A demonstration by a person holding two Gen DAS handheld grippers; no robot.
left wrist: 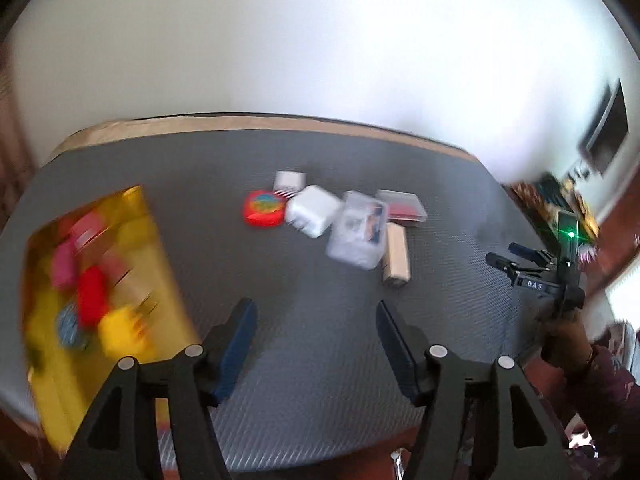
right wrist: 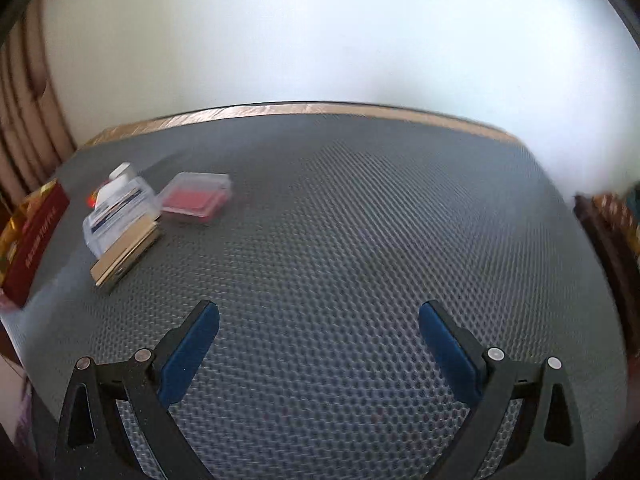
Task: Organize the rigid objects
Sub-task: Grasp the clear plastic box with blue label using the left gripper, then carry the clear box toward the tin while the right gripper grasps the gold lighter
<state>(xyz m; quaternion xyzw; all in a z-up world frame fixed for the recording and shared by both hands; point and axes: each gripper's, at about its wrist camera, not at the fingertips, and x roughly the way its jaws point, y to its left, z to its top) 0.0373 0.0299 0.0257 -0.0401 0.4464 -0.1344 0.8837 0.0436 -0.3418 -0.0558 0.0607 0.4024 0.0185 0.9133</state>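
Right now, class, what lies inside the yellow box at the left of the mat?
The yellow box holds blurred pieces: a red one, a pink one, a yellow one and a blue-grey one. Anything beneath them is covered.

Only thing I can actually read is "DAS", white letters on the black body of the right gripper in the left wrist view. The gold lettering on the dark red box side is too blurry.
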